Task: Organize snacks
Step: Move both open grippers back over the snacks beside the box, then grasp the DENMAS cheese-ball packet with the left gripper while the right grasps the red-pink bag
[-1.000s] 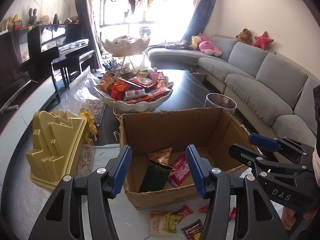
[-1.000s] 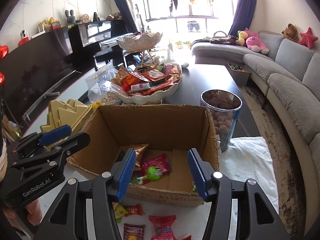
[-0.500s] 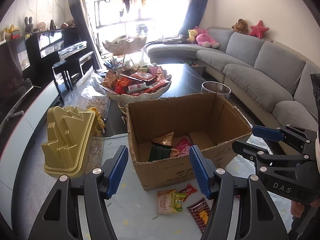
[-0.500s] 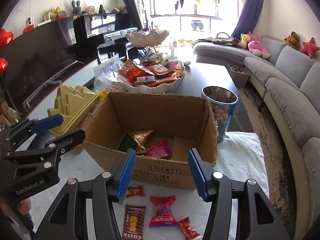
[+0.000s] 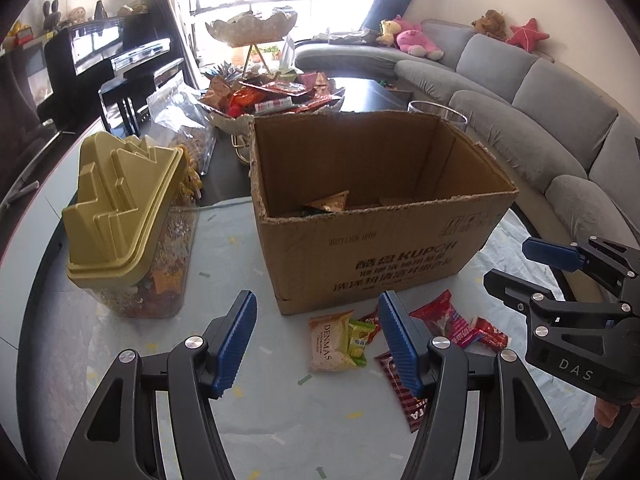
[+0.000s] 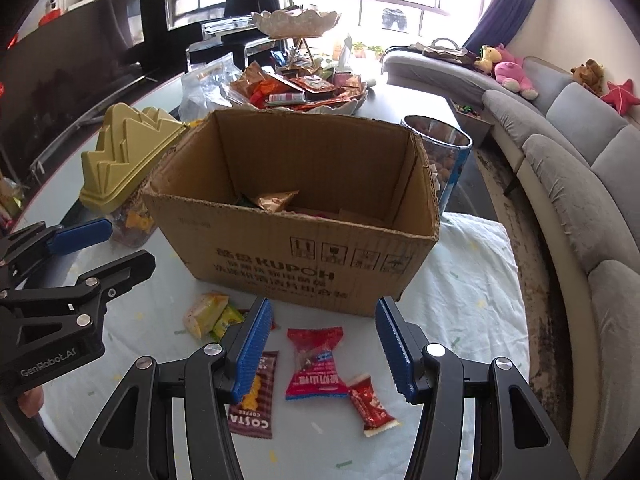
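**Both grippers empty above the loose snacks in front of the box**

Nearest, the left gripper (image 5: 316, 344) stands with its jaws parted and nothing between the pads, over the pale DENMAS packet (image 5: 331, 342) and a small green sachet (image 5: 357, 342) lying on the tablecloth (image 5: 248, 264). To the right, the right gripper (image 6: 324, 346) is also parted and empty, with the red wrapper (image 6: 316, 364) framed between its fingers, a brown COSTA sachet (image 6: 254, 404) at its left pad and a small red bar (image 6: 370, 404) just right of the wrapper.

Beyond the loose snacks sits the open cardboard box (image 6: 304, 256), a few packets already inside; how many I cannot tell, since the near wall hides the bottom. Left of it stands a clear canister with a gold lid (image 5: 120, 196); further back, a heaped snack bowl (image 5: 276, 100).

The risks, as I judge them: the wrappers lie flat and slick, so pads closing too high may slide off, or nip the cloth instead. The packets overlap, so one grab could drag a neighbour. With both grippers near each other, they could collide while reaching
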Available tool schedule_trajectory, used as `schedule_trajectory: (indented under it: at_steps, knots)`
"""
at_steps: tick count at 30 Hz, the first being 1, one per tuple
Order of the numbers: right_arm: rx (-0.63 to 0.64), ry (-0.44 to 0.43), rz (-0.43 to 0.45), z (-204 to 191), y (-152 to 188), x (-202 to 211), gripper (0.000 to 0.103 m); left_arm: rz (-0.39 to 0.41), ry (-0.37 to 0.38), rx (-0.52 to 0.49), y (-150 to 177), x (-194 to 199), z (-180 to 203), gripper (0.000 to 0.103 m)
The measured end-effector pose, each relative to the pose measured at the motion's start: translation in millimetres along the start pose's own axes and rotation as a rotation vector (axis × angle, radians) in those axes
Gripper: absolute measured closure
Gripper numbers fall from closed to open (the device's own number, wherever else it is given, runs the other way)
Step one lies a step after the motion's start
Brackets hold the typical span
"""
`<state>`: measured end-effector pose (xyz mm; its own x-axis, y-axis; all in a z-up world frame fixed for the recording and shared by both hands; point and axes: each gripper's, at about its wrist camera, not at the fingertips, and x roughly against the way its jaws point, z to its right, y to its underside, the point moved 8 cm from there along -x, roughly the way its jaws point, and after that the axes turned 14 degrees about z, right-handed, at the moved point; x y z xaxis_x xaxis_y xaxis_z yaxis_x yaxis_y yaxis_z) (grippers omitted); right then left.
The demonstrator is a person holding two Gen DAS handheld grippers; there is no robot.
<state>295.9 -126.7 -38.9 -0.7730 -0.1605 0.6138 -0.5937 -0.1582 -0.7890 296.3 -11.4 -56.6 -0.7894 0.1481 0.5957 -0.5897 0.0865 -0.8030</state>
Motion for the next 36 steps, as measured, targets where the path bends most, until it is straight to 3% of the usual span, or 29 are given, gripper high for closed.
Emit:
schedule_trajectory:
  at_steps: [20, 36]
  knots:
    - [-0.012, 0.028, -0.197, -1, 60, -51, 0.048, -0.202, 0.042, -0.002, 54, -59, -2, 0.044]
    - [-0.021, 0.013, -0.262, -6, 80, -78, 0.048, -0.281, 0.089, 0.062, 76, -101, -3, 0.049]
